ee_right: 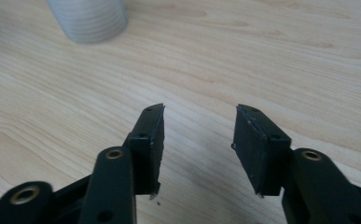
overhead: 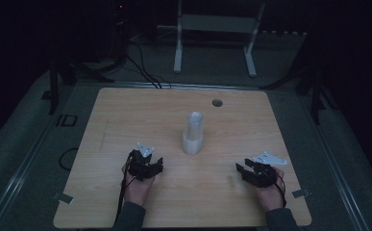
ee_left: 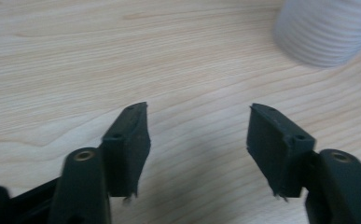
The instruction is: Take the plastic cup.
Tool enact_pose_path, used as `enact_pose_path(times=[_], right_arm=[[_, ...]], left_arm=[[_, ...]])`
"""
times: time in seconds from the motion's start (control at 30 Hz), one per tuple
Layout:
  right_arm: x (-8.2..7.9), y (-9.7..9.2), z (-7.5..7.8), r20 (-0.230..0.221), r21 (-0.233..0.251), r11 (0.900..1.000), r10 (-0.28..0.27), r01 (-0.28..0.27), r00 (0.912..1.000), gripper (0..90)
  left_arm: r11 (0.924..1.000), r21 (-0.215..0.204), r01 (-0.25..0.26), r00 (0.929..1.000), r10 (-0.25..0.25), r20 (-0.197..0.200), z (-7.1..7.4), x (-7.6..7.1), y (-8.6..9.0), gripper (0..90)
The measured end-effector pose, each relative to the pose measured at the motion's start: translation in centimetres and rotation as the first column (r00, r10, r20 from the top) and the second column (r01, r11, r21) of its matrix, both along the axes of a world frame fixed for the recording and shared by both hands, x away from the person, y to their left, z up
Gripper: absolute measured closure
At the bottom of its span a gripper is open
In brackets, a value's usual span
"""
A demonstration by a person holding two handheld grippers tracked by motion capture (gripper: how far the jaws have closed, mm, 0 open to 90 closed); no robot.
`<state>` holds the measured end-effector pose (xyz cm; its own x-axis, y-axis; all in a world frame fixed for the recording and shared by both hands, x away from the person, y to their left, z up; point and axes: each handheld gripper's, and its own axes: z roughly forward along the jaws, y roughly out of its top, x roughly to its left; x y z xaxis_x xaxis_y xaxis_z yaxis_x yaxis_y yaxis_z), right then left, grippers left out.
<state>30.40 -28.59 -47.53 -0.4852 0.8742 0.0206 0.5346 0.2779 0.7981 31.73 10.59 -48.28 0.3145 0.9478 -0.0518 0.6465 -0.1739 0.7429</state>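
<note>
At the near edge of the worktop (overhead: 126, 110), the left gripper (overhead: 146, 166) and the right gripper (overhead: 254, 173) are held by hands, well apart. Both sets of jaws are seen parted, with bare wood between them and nothing gripped. Farther off, between them, a white ribbed cylinder (overhead: 193, 133) is stood upright near the middle.

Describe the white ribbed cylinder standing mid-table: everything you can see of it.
The white ribbed cylinder stands upright near the middle of the wooden table. It looks like pale, matte plastic with fine horizontal ridges around its wall. Its lower part is a wider base; a narrower, slightly translucent-looking tube rises from it to a rounded top. Nothing touches it: the left gripper and right gripper rest nearer the person, either side of it, jaws apart with nothing between them. Its base edges into both gripper views, blurred.
</note>
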Motion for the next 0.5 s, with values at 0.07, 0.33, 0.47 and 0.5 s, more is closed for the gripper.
enact_pose_path(times=[0.07,0.33,0.47,0.5], right_arm=[[0.1,0.0,0.3,0.0,0.001,1.0,-0.001,0.001,1.0,54.3],[0.4,1.0,1.9,0.013,-0.017,0.9996,0.024,-0.023,0.9996,49.4],[0.7,1.7,3.0,0.03,-0.016,0.9989,0.044,-0.044,0.9986,50.5],[0.7,1.8,3.3,0.035,-0.014,0.9988,0.048,-0.048,0.9982,51.1]], left_arm=[[0.9989,-0.037,0.028,0.9996,-0.029,-0.005,0.1,0.1,0.0,42.6],[0.9928,-0.046,0.11,0.9938,-0.109,0.018,1.4,0.3,-0.3,48.5],[0.9859,-0.044,0.161,0.9865,-0.16,0.034,2.2,0.5,-0.7,51.5],[0.9837,-0.048,0.173,0.9844,-0.172,0.039,2.4,0.6,-0.8,51.1]])
